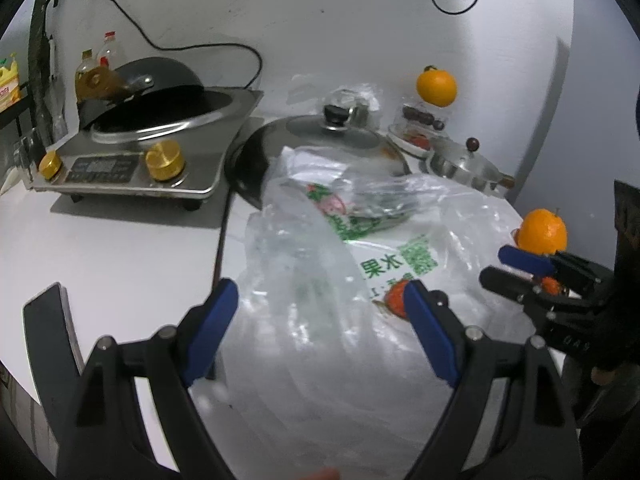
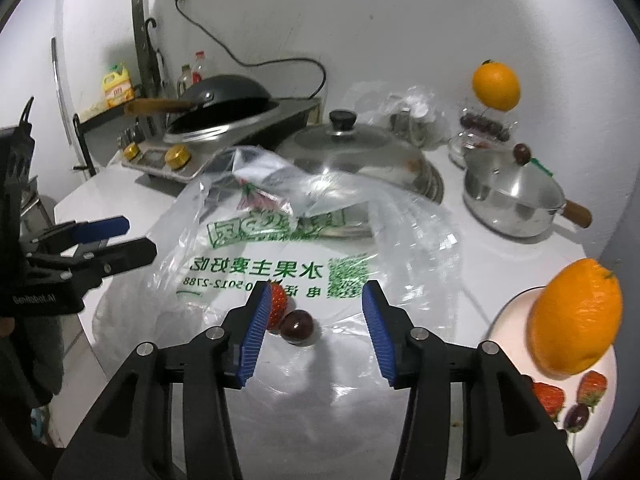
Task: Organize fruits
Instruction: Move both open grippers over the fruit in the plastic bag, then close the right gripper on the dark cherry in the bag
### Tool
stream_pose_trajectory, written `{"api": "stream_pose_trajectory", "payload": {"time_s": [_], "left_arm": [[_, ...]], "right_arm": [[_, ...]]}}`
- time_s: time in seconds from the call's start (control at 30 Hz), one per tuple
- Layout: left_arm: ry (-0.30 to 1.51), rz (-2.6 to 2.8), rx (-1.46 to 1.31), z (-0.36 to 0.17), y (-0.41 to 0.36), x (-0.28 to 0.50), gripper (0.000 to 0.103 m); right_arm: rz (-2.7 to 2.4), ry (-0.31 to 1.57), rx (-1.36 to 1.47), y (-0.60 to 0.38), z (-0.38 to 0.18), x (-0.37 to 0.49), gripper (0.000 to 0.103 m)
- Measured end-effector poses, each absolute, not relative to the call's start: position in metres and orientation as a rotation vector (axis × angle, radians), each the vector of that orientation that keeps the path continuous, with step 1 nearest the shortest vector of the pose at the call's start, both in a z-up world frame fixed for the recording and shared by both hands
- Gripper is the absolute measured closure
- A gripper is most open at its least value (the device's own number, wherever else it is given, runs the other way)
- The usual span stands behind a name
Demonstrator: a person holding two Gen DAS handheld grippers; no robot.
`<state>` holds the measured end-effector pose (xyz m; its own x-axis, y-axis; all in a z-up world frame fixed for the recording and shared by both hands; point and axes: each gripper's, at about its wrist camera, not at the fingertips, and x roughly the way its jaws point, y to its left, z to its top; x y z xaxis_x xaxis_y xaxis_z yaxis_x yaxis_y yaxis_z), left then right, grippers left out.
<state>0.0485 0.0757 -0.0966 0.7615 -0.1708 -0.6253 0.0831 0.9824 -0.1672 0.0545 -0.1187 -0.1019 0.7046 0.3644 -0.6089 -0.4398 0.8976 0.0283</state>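
A clear plastic bag (image 2: 280,240) with green print lies crumpled on the white counter. On its near part rest a strawberry (image 2: 279,305) and a dark cherry (image 2: 297,326). My right gripper (image 2: 316,320) stands open just in front of them, with the strawberry beside its left pad and nothing gripped. At the right, a white plate (image 2: 508,312) carries an orange (image 2: 576,320), two strawberries (image 2: 549,400) and a dark cherry (image 2: 577,418). My left gripper (image 1: 320,320) is open over the bag (image 1: 312,280), with the strawberry (image 1: 394,300) by its right pad. The right gripper (image 1: 532,272) shows at the right, in front of the orange (image 1: 542,232).
A second orange (image 2: 496,86) sits on a glass dome at the back right. A lidded steel pot (image 2: 512,196), a large pan lid (image 2: 360,148) and a cooker with a wok (image 2: 224,116) crowd the back. The counter edge runs along the left.
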Motion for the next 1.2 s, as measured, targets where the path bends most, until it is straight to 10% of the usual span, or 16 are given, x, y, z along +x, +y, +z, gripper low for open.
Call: {"api": "stream_pose_trajectory", "payload": {"time_s": [1.2], "left_arm": [[0.693, -0.153, -0.118, -0.094, 0.065, 0.054, 0.017]], "right_arm": [[0.526, 0.764, -0.164, -0.100, -0.143, 0.074, 0.074]]}}
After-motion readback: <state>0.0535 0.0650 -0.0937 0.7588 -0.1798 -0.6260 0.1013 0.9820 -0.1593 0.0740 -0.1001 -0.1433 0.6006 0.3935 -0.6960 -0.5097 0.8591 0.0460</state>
